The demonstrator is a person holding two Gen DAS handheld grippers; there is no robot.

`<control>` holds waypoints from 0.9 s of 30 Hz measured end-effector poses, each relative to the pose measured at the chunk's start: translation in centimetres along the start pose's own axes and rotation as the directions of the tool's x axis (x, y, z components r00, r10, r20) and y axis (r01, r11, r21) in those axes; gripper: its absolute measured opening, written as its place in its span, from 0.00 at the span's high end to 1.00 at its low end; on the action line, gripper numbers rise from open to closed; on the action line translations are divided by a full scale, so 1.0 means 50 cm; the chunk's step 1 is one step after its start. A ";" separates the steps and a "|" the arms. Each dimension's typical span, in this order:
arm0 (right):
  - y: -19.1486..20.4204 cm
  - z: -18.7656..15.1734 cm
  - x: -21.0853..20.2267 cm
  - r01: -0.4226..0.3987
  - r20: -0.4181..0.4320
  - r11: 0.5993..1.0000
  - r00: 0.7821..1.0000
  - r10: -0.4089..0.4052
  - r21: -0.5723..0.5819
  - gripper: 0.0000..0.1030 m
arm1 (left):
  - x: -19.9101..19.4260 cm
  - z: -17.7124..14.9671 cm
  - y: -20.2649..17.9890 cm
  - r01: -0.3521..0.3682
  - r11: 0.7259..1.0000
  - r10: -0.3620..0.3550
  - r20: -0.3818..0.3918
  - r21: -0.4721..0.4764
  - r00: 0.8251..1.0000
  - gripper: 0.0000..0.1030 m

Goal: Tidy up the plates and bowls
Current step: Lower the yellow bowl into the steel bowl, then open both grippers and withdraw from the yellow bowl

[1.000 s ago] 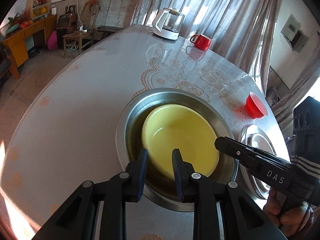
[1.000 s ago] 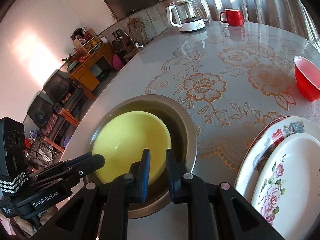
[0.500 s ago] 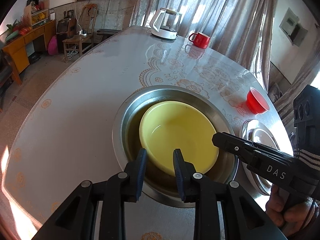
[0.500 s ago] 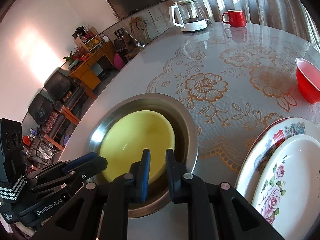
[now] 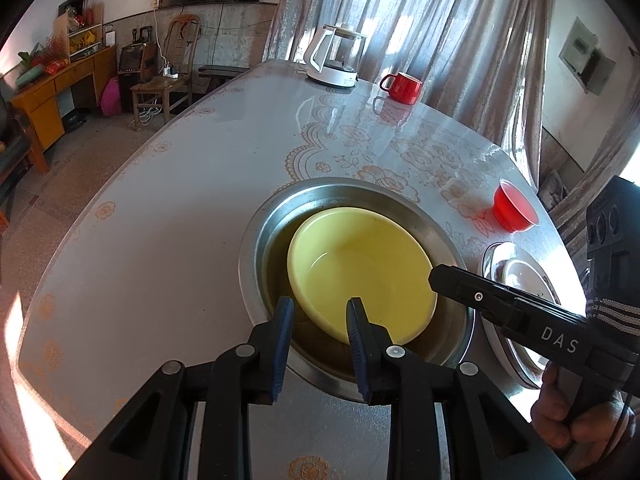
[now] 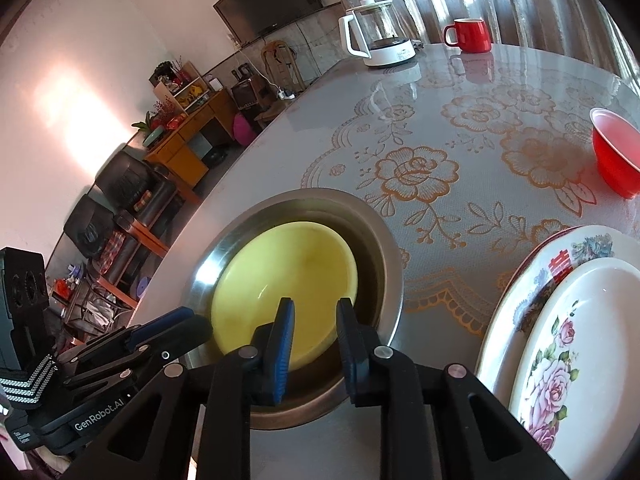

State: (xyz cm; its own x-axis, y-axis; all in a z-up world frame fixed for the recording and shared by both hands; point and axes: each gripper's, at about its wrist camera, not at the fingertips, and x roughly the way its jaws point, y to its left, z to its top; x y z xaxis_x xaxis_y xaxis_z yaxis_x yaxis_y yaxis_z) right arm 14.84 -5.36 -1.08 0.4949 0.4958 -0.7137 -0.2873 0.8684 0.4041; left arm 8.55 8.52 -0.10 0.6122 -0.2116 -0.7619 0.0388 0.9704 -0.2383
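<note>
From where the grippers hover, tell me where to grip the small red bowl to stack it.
Pinch the small red bowl at its thin rim on the near side, one finger inside and one outside, ideally with the right gripper. It stands upright, open and apart from the flowered plates, and its rounded wall would probably slip.

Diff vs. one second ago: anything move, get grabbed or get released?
The right gripper's fingers have just been opening slightly, straddling the near rim of the yellow bowl without visibly pressing it. Nothing was newly grabbed. Unchanged: the left gripper over the same rim, the bowl inside the steel basin, the stacked plates, the red bowl.
</note>
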 end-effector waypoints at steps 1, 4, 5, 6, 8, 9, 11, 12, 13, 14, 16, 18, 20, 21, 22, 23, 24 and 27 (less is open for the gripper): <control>-0.001 0.000 -0.003 -0.004 0.006 1.000 1.000 0.004 0.002 0.80 | -0.002 -0.001 0.000 -0.001 1.000 0.001 0.002 0.001 1.000 0.73; -0.007 0.000 -0.009 -0.010 0.019 1.000 1.000 0.010 0.011 0.78 | -0.007 -0.002 0.000 -0.006 1.000 0.006 0.008 0.003 1.000 0.73; -0.009 -0.001 -0.011 -0.011 0.023 1.000 1.000 0.010 0.015 0.78 | -0.009 -0.002 0.001 -0.007 1.000 0.007 0.009 0.003 1.000 0.72; -0.011 -0.002 -0.013 -0.011 0.026 1.000 1.000 0.010 0.020 0.78 | -0.010 -0.002 0.001 -0.010 1.000 0.010 0.011 0.003 1.000 0.71; -0.015 -0.004 -0.016 -0.015 0.033 0.999 0.999 0.014 0.032 0.78 | -0.012 -0.002 -0.001 -0.017 1.000 0.017 0.015 0.004 1.000 0.68; -0.020 -0.004 -0.018 -0.016 0.036 0.999 0.999 0.015 0.038 0.78 | -0.014 -0.002 -0.001 -0.021 1.000 0.021 0.017 0.005 1.000 0.68; -0.027 -0.003 -0.023 -0.020 0.043 0.999 0.999 0.018 0.049 0.78 | -0.016 -0.001 -0.002 -0.024 1.000 0.024 0.019 0.006 1.000 0.67; -0.033 -0.002 -0.026 -0.020 0.047 0.998 0.999 0.018 0.054 0.77 | -0.018 -0.002 -0.002 -0.025 1.000 0.025 0.021 0.008 0.999 0.67; -0.036 -0.003 -0.030 -0.021 0.052 0.998 0.999 0.018 0.060 0.77 | -0.020 -0.001 -0.003 -0.026 1.000 0.026 0.024 0.010 0.999 0.67; -0.040 -0.003 -0.034 -0.022 0.057 0.998 0.998 0.018 0.065 0.77 | -0.023 0.000 -0.006 -0.029 0.999 0.028 0.028 0.014 0.999 0.67; -0.049 -0.005 -0.044 -0.024 0.070 0.997 0.997 0.018 0.077 0.76 | -0.029 0.000 -0.010 -0.035 0.999 0.034 0.040 0.023 0.999 0.67; -0.059 -0.004 -0.053 -0.024 0.082 0.996 0.997 0.016 0.091 0.75 | -0.033 0.000 -0.016 -0.043 0.998 0.042 0.051 0.036 0.998 0.67; -0.069 -0.004 -0.063 -0.021 0.093 0.994 0.996 0.011 0.105 0.74 | -0.036 0.000 -0.025 -0.049 0.998 0.046 0.059 0.047 0.997 0.67; -0.075 -0.003 -0.067 -0.020 0.099 0.994 0.995 0.009 0.111 0.74 | -0.037 0.001 -0.028 -0.050 0.997 0.047 0.059 0.052 0.997 0.67; -0.081 -0.003 -0.072 -0.019 0.105 0.993 0.995 0.006 0.119 0.74 | -0.037 0.001 -0.031 -0.051 0.997 0.047 0.060 0.057 0.997 0.67; -0.087 -0.001 -0.076 -0.018 0.109 0.992 0.994 0.005 0.126 0.74 | -0.037 0.002 -0.035 -0.051 0.997 0.048 0.061 0.062 0.997 0.67; -0.093 -0.002 -0.081 -0.018 0.113 0.991 0.994 0.003 0.134 0.74 | -0.037 0.002 -0.038 -0.052 0.996 0.048 0.061 0.066 0.997 0.67; -0.111 -0.004 -0.094 -0.012 0.127 0.988 0.992 -0.008 0.156 0.74 | -0.037 0.004 -0.049 -0.054 0.995 0.049 0.063 0.082 0.997 0.67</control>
State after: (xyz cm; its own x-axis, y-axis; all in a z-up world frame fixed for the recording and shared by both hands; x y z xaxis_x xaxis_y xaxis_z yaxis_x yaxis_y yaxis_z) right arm 13.95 -12.48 -0.08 0.5975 0.4857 -0.6380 -0.1619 0.8523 0.4973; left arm 7.49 6.56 2.03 0.6620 -0.1557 -0.7332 0.0699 0.9868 -0.1464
